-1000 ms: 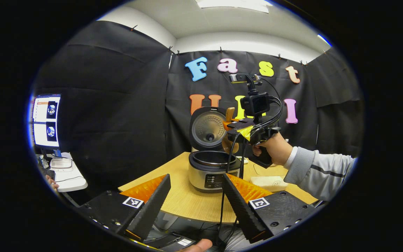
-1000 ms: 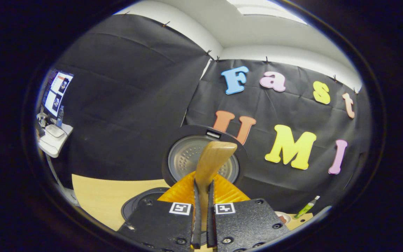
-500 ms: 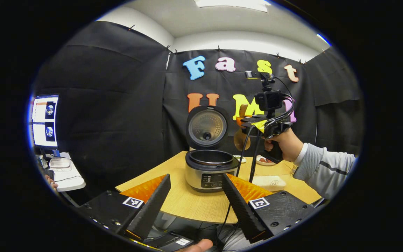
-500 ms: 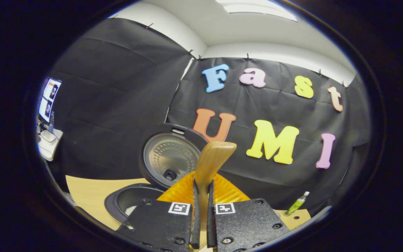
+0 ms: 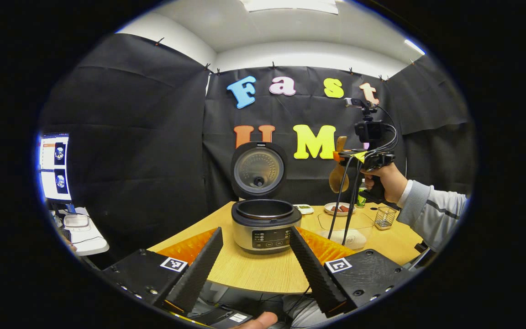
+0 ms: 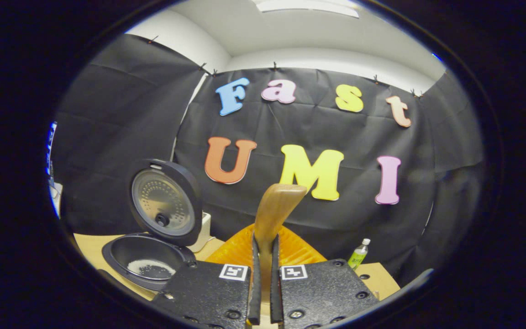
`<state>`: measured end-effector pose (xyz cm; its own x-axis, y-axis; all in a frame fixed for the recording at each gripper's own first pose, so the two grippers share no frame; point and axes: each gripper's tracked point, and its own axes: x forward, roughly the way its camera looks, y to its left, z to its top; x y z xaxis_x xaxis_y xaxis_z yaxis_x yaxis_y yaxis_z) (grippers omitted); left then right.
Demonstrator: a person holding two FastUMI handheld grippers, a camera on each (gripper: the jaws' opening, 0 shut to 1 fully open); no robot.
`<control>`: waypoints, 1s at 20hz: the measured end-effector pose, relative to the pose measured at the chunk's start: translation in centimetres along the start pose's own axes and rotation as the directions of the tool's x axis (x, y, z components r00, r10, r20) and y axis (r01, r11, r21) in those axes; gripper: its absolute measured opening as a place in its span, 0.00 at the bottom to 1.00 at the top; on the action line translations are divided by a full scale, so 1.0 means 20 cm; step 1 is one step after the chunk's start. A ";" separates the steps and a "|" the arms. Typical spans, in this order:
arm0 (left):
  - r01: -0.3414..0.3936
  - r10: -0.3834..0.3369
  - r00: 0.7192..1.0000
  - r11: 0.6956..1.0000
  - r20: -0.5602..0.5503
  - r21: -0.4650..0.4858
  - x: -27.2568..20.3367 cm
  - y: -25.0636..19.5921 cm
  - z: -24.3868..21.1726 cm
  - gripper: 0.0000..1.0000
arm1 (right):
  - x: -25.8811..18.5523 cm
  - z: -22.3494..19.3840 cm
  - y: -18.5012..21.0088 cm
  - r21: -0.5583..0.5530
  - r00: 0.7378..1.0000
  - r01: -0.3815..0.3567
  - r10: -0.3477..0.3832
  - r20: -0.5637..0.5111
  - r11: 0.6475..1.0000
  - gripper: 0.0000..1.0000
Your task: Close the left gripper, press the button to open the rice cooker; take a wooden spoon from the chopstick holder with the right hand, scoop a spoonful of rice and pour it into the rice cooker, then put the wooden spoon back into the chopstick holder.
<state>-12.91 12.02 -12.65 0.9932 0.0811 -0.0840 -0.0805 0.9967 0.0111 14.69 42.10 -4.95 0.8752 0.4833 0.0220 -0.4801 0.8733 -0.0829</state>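
1. Wooden table (image 5: 263, 274) carries our rice cooker (image 5: 265, 224), lid up, rice inside.
2. Our right gripper (image 6: 263, 292) clamps the wooden spoon (image 6: 274, 214) aloft.
3. Our left gripper (image 5: 254, 269) gapes, holding nothing.

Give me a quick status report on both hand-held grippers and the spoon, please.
Left hand-held gripper open, empty. Right hand-held gripper shut on wooden spoon, held above the table. Rice cooker open, rice inside. Chopstick holder unobstructed.
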 end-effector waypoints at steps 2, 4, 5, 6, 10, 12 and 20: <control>-0.001 0.001 1.000 1.000 0.003 0.004 0.01 -0.02 0.00 0.94 | -0.01 -0.03 -0.14 0.022 0.999 0.030 -0.029 -0.013 0.999 0.13; -0.002 0.002 1.000 1.000 0.003 -0.001 0.02 -0.02 0.00 0.94 | -0.03 -0.06 -0.30 0.036 0.997 0.076 -0.076 -0.021 0.996 0.14; 0.003 -0.003 1.000 1.000 0.005 -0.004 0.02 -0.03 0.01 0.94 | -0.04 -0.09 -0.39 0.042 0.995 0.099 -0.098 -0.026 0.994 0.14; 0.010 -0.010 1.000 1.000 0.009 -0.009 0.02 -0.06 0.01 0.94 | -0.04 -0.12 -0.47 0.046 0.992 0.124 -0.122 -0.036 0.991 0.14; 0.046 -0.044 0.998 0.998 0.035 -0.032 0.04 -0.15 0.06 0.94 | -0.05 -0.23 -0.78 0.044 0.976 0.205 -0.201 -0.079 0.978 0.14; 0.054 -0.053 0.998 0.998 0.042 -0.031 0.04 -0.19 0.08 0.94 | -0.07 -0.27 -0.93 0.038 0.968 0.240 -0.236 -0.089 0.970 0.14; 0.086 -0.083 0.996 0.994 0.041 -0.067 0.09 -0.33 0.11 0.94 | -0.13 -0.55 -1.25 0.108 0.938 0.317 -0.295 -0.184 0.942 0.16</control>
<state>-10.49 5.51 -10.68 0.9991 -0.0026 -0.0433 -0.0002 0.9980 -0.0631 25.05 18.21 -13.83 0.9730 0.1845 -0.1383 -0.1812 0.9828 0.0366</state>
